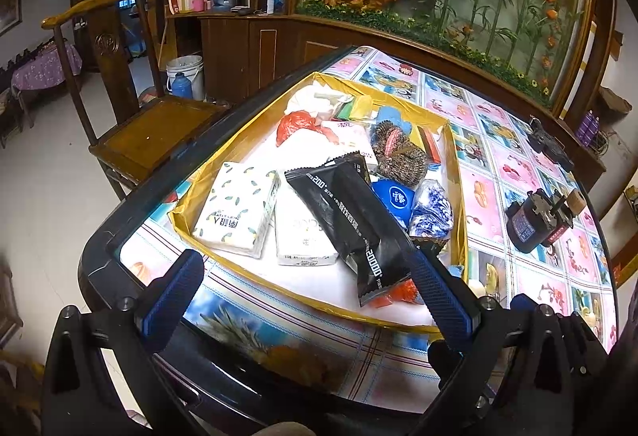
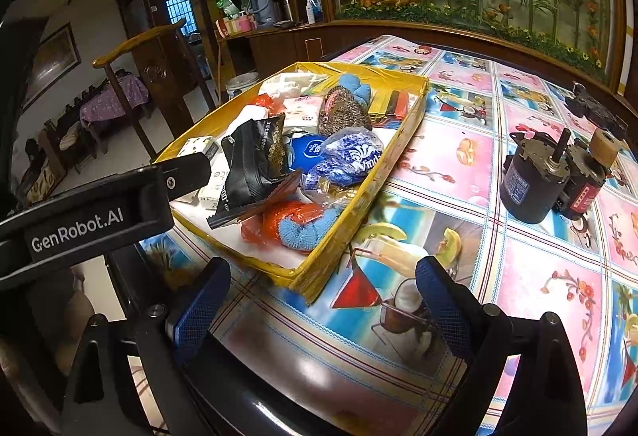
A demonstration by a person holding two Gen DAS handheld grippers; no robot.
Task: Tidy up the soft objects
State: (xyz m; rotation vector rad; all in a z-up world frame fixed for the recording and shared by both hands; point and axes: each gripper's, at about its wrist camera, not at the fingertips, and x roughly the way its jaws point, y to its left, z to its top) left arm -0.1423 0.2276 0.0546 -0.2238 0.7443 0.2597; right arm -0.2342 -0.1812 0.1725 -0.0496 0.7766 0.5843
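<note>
A shallow yellow box (image 1: 223, 172) (image 2: 402, 141) on the table holds soft goods: two tissue packs (image 1: 235, 208), a long black packet (image 1: 351, 212) (image 2: 255, 160), a blue-white bag (image 1: 432, 210) (image 2: 351, 156), a brown scrubber (image 1: 398, 152) (image 2: 345, 111), a red bag (image 1: 297, 125) and a red-and-blue cloth (image 2: 297, 224). My left gripper (image 1: 307, 296) is open, low over the box's near edge, with the black packet lying against its right finger (image 1: 438, 300). My right gripper (image 2: 323, 310) is open and empty, just short of the box's near corner. The left gripper's body (image 2: 91, 212) shows at the left.
The table (image 2: 498, 276) has a colourful patterned cover. A black motor (image 1: 538, 220) (image 2: 538, 180) and another dark device (image 2: 594, 109) lie right of the box. A wooden chair (image 1: 131, 125) stands left of the table; a cabinet and flower panel lie behind.
</note>
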